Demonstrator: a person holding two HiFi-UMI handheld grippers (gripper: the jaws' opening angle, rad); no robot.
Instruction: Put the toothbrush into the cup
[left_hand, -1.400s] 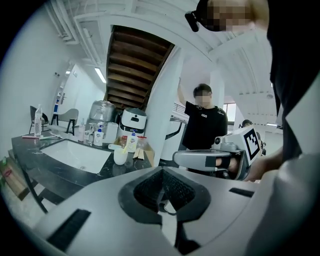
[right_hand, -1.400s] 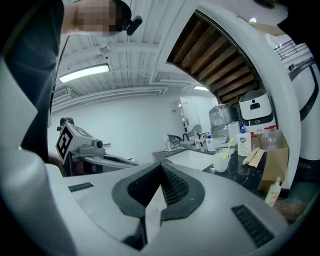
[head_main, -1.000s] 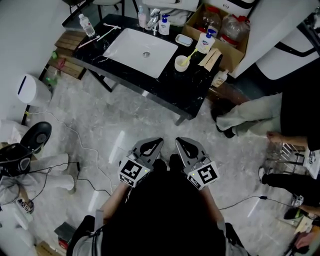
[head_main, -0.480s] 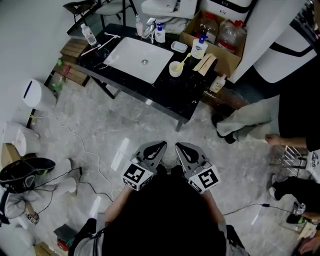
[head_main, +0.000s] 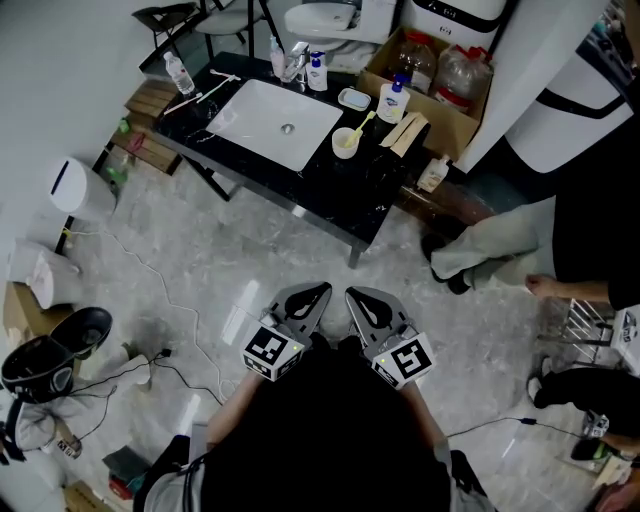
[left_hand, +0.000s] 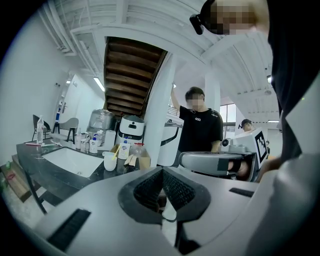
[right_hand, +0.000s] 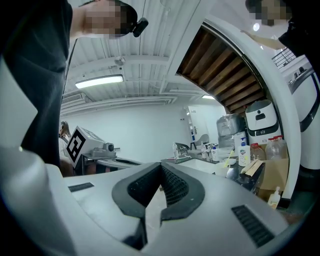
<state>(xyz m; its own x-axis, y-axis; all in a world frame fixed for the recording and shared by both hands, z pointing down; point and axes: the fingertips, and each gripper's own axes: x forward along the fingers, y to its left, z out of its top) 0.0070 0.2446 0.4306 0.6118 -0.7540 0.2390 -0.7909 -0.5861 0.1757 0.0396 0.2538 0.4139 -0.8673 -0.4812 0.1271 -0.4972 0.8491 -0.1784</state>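
Note:
A pale cup (head_main: 344, 143) stands on the black table (head_main: 360, 190), right of the white sink (head_main: 272, 122). A yellow toothbrush (head_main: 362, 124) leans out of the cup. Both grippers are held close to the person's body, over the floor and far from the table. My left gripper (head_main: 318, 291) and right gripper (head_main: 352, 294) sit side by side, each shut with nothing between the jaws. In the left gripper view the cup (left_hand: 110, 161) and toothbrush (left_hand: 116, 153) show far off beyond the shut left gripper (left_hand: 162, 172). The right gripper (right_hand: 161, 167) view shows the cup (right_hand: 222, 169) small at right.
A soap bottle (head_main: 391, 100) and a cardboard box (head_main: 440, 62) of bottles stand behind the cup. A water bottle (head_main: 178, 72) stands at the table's left end. Cables (head_main: 190, 330) run over the floor. A person's legs (head_main: 500, 240) are at right; another person (left_hand: 199, 131) stands ahead.
The head view has shifted: the table sits slightly further left and smaller, and the things on the floor at left have slid down. Both grippers stay shut near the body.

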